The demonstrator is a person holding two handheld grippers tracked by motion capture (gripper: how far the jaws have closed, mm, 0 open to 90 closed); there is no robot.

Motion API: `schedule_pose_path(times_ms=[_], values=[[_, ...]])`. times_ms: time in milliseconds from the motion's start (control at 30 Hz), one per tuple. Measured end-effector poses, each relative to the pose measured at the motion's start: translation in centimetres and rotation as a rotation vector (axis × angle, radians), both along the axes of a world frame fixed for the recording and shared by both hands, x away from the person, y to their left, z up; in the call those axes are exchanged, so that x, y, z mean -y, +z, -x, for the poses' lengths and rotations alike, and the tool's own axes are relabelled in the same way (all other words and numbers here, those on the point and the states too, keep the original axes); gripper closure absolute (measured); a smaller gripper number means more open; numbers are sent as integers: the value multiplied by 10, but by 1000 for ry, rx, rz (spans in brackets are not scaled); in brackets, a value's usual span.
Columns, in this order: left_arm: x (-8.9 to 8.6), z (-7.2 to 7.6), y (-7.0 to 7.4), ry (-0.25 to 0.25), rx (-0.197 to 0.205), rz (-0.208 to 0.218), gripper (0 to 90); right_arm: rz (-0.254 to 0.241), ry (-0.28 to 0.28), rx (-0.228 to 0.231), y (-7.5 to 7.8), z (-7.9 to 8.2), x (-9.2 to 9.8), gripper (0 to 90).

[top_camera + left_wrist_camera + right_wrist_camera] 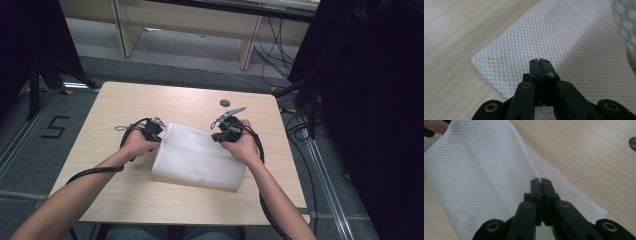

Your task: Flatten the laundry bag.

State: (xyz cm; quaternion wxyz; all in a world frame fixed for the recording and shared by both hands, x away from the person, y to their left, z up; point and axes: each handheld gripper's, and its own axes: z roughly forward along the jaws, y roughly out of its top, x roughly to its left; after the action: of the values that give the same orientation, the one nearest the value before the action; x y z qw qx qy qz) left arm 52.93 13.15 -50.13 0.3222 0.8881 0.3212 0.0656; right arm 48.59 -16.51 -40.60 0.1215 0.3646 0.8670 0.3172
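Observation:
A white mesh cloth lies folded on the light wooden table, between my two hands. My left gripper sits at the cloth's far left corner. In the left gripper view its jaws are pressed together over the mesh, with a white scrap of it caught between the pads. My right gripper is at the far right corner. In the right gripper view it is shut on an edge of the cloth, which rises in a taut ridge to the tips.
A small dark round thing lies on the table just beyond the right gripper, and sits at the right edge of the right gripper view. Cables trail off the right table edge. Bare wood surrounds the cloth.

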Motion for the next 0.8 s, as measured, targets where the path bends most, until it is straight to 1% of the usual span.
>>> schedule_pose_path(times_ms=[33, 67, 100, 133, 200, 233, 267, 300, 333, 367, 400, 433, 467, 500, 533, 567, 600, 633, 667, 700, 733, 767, 800], values=[[0, 0, 0, 6, 1, 4, 886, -10, 0, -4, 0, 1, 0, 900], [-1, -2, -1, 5, -1, 8, 888, -9, 7, -3, 2, 2, 1, 900], [-2, -2, -1, 14, -7, 13, 888, -10, 16, -11, 4, 4, 2, 900], [-3, -3, -1, 13, -7, 15, 889, -35, 20, -5, 3, 7, 2, 900], [-5, -5, -1, 22, -5, 15, 890, -61, 44, -9, 5, 12, 4, 900], [-6, -6, -1, 25, -6, 17, 891, -51, 41, -31, 10, 17, 6, 900], [-7, -7, -1, 26, -7, 16, 891, -56, 43, -15, 10, 21, 7, 900], [-8, -8, -1, 32, -7, 17, 891, -73, 62, -29, 13, 24, 8, 900], [-8, -9, -1, 40, -8, 18, 891, -77, 69, -45, 16, 28, 9, 900], [-9, -11, -1, 42, -12, 22, 891, -103, 80, -17, 15, 31, 9, 900], [-9, -12, -2, 50, -16, 28, 892, -87, 74, -32, 19, 36, 9, 900], [-9, -14, -1, 54, -12, 22, 892, -93, 111, -35, 21, 39, 10, 900], [-9, -15, -1, 54, -8, 14, 893, -106, 110, -21, 21, 42, 9, 900], [-9, -17, -1, 54, -9, 12, 893, -96, 124, -44, 24, 46, 9, 900], [-9, -19, 0, 52, -5, 2, 893, -109, 133, -34, 24, 50, 8, 900], [-9, -20, 0, 56, -7, -2, 893, -114, 163, -43, 26, 52, 7, 900], [-10, -22, 0, 59, -12, 4, 893, -126, 179, -51, 28, 57, 5, 900], [-10, -23, 0, 60, -13, 1, 893, -127, 193, -48, 30, 60, 4, 900], [-10, -24, 0, 65, -10, 0, 893, -148, 200, -43, 29, 64, 2, 900], [-11, -25, 0, 66, -11, -3, 893, -150, 224, -42, 30, 67, -1, 900], [-11, -26, 1, 67, -10, -5, 893, -130, 247, -59, 32, 70, -2, 900], [-11, -26, 1, 65, -9, -8, 893, -129, 258, -76, 33, 75, -4, 900], [-10, -26, 1, 62, -7, -9, 893, -126, 273, -79, 33, 79, -8, 900]])
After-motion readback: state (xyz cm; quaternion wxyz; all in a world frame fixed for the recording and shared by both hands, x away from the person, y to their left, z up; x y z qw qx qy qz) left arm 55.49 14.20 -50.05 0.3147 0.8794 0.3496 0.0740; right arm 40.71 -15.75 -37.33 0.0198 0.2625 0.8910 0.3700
